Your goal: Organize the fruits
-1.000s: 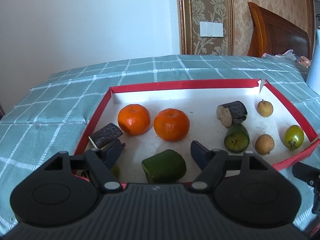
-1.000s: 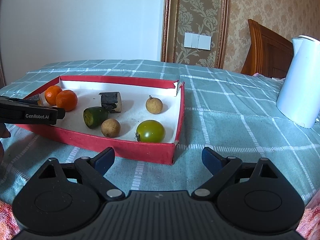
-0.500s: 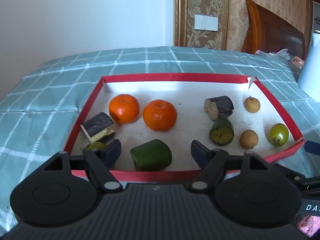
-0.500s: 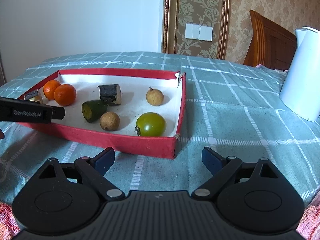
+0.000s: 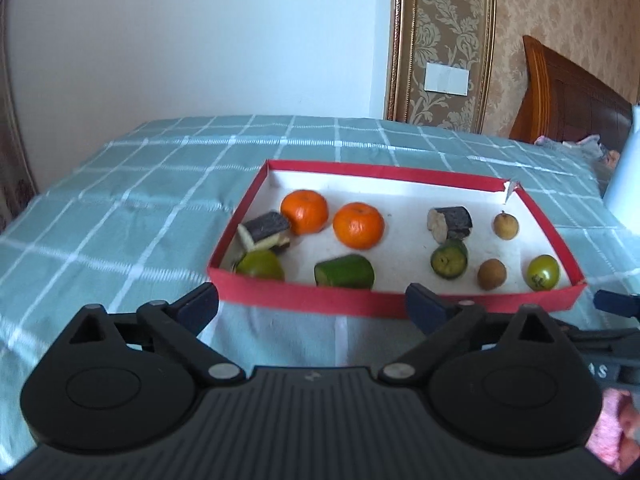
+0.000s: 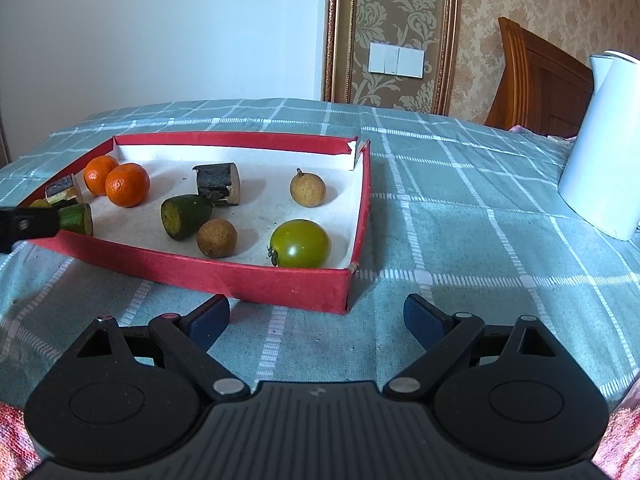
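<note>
A red tray [image 5: 304, 300] with a white floor sits on the checked cloth. It holds two oranges [image 5: 304, 212] [image 5: 358, 226], a dark cane piece [image 5: 264, 230], a round green fruit [image 5: 260, 264], a green chunk [image 5: 344, 272], a dark log piece [image 5: 450, 222], a green stub [image 5: 449, 258], two brown longans [image 5: 506, 225] [image 5: 492, 274] and a green tomato [image 5: 543, 272]. My left gripper [image 5: 312, 304] hangs just outside the tray's near wall, jaws opening, nothing between them. My right gripper [image 6: 316, 316] stands open and empty before the tray's near right corner [image 6: 348, 280].
A white kettle [image 6: 604, 152] stands on the cloth to the right of the tray. A wooden headboard [image 6: 536, 76] and a wall close off the back. The teal checked cloth [image 6: 460, 208] stretches between tray and kettle.
My left gripper has drawn back out of the tray and risen a little, its jaws spreading wider. The green chunk that lay between its fingers stays in the tray. The right gripper has held still.
</note>
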Action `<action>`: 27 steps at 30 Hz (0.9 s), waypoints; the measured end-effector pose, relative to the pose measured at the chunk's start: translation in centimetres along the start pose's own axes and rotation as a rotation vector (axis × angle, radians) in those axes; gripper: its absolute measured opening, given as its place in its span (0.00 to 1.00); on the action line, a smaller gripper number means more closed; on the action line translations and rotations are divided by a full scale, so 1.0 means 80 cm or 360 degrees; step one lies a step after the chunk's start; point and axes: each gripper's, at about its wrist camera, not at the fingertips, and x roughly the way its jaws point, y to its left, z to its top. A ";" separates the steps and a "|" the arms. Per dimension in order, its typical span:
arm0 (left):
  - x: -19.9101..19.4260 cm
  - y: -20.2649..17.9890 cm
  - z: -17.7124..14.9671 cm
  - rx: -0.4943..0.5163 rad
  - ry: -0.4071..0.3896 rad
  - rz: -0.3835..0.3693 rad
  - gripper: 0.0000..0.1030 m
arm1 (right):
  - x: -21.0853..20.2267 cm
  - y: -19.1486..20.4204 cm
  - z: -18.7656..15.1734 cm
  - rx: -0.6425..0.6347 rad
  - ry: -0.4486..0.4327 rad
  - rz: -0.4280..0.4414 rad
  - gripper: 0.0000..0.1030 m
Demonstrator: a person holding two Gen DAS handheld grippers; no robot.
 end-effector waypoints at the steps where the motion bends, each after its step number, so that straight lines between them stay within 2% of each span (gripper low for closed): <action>1: -0.005 0.001 -0.004 -0.0021 0.0015 0.0001 0.99 | -0.002 -0.001 -0.001 0.0008 -0.0010 -0.0003 0.92; 7: -0.031 -0.006 -0.025 -0.0031 0.0024 0.0067 1.00 | -0.028 -0.001 -0.008 0.0047 -0.0121 -0.0056 0.92; 12: -0.049 -0.012 -0.037 -0.0030 0.0015 0.0104 1.00 | -0.061 0.002 -0.018 0.0138 -0.0218 -0.0027 0.92; 20: -0.084 -0.016 -0.050 -0.0047 -0.0035 0.0062 1.00 | -0.082 0.023 -0.031 0.0164 -0.0249 -0.0004 0.92; 27: -0.101 -0.028 -0.057 0.0021 -0.0065 0.0045 1.00 | -0.093 0.031 -0.037 0.0176 -0.0276 -0.0008 0.92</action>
